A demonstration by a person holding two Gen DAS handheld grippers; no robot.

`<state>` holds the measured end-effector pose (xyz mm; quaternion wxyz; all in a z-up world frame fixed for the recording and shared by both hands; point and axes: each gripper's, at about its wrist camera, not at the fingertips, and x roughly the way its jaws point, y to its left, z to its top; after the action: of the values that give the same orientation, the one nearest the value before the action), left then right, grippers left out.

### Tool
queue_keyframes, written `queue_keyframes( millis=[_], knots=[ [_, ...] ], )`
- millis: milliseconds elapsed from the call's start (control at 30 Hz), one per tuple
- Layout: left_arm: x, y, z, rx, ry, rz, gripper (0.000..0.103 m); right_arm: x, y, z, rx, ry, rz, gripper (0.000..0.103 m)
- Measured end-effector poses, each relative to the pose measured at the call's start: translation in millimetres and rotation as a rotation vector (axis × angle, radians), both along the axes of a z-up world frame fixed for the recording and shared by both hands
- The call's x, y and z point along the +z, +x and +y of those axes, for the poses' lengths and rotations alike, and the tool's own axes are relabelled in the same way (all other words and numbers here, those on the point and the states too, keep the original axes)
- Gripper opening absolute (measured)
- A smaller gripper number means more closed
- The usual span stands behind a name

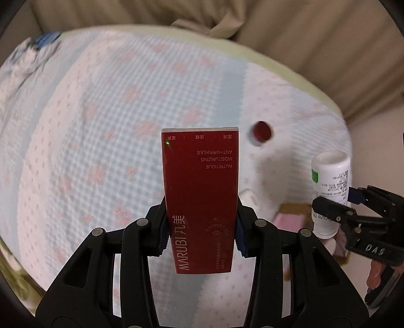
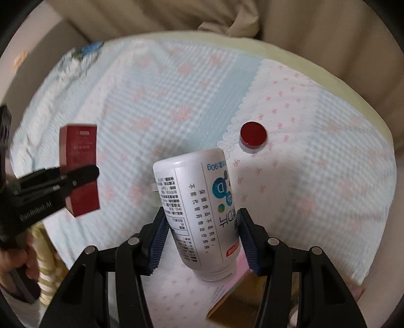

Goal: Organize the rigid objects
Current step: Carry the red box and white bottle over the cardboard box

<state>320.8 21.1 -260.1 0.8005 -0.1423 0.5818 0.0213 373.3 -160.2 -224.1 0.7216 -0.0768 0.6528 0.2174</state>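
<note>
Red rectangular cardboard carton (image 1: 200,199) pinched in left gripper (image 1: 200,230), white plastic bottle (image 2: 199,214) clamped in right gripper (image 2: 202,242), above quilted bedspread (image 2: 176,101).

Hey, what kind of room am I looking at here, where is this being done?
Most likely a bedroom: the work happens over a bed covered by a quilted pastel bedspread, with beige curtains behind. The left gripper holds a red box, the right gripper a white bottle.
</note>
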Motion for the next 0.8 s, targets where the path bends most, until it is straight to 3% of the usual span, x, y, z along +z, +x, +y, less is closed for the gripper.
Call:
queue_keyframes(
  millis=[167, 333, 533, 800],
  knots=[
    [31.8, -9.1, -39.3, -0.079, -0.016, -0.043, 0.038, 49.4, -24.5, -35.4, -0.106, 0.085, -0.018, 0.050],
    [45.4, -23.5, -95.2, -0.165, -0.041, -0.064, 0.038, 86.7, -56.1, -85.4, -0.183, 0.078, -0.058, 0.050],
    [38.1, -38.5, -167.9, -0.268, -0.080, -0.041, 0.038, 96.8, -88.0, -150.6, -0.283, 0.047, -0.060, 0.050],
    [7.4, -46.9, -255.0, -0.387, -0.091, 0.016, 0.038, 80.3, -117.7, -238.2, -0.438, 0.029, -0.014, 0.050]
  ],
)
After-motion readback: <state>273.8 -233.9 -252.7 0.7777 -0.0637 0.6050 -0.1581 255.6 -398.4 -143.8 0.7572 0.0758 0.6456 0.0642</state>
